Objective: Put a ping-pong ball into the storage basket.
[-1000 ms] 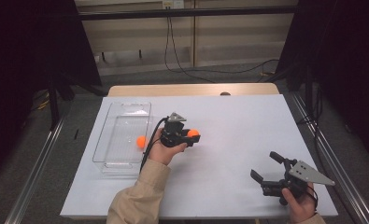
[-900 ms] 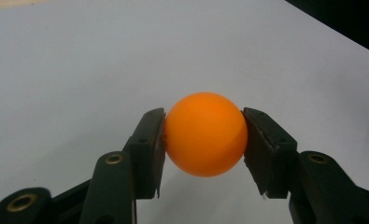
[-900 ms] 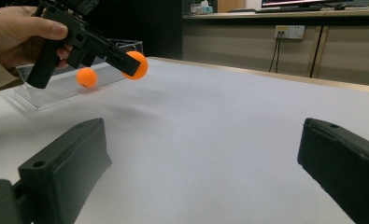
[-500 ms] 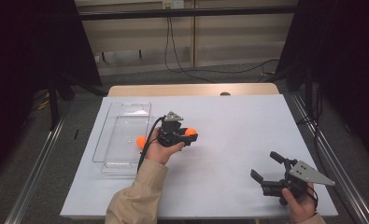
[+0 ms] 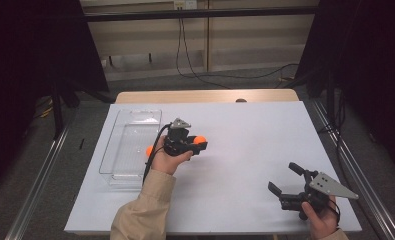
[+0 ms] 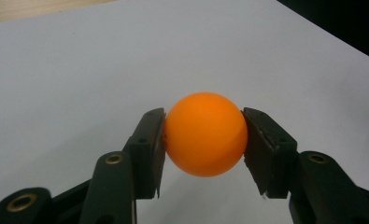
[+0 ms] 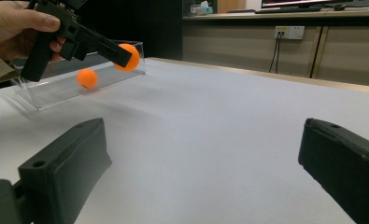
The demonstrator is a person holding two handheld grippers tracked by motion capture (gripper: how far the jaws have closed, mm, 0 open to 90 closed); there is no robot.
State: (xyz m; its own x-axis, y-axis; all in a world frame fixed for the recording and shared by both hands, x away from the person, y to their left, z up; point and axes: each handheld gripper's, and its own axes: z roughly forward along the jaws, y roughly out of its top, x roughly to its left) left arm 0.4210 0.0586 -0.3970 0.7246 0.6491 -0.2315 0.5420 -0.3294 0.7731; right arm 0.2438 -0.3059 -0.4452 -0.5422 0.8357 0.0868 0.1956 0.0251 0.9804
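Orange ball (image 6: 205,134) pinched between left tongs (image 6: 203,135).

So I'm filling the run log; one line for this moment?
left tool: shut on orange ball | right tool: open, empty | second ball: in clear bin

Orange ball (image 6: 205,134) plain, between black fingers (image 6: 147,151). Second orange ball (image 7: 87,78) in clear tray (image 5: 126,145). Tabletop (image 5: 255,140) white, wood-toned far edge. Sleeve (image 5: 140,215) beige.
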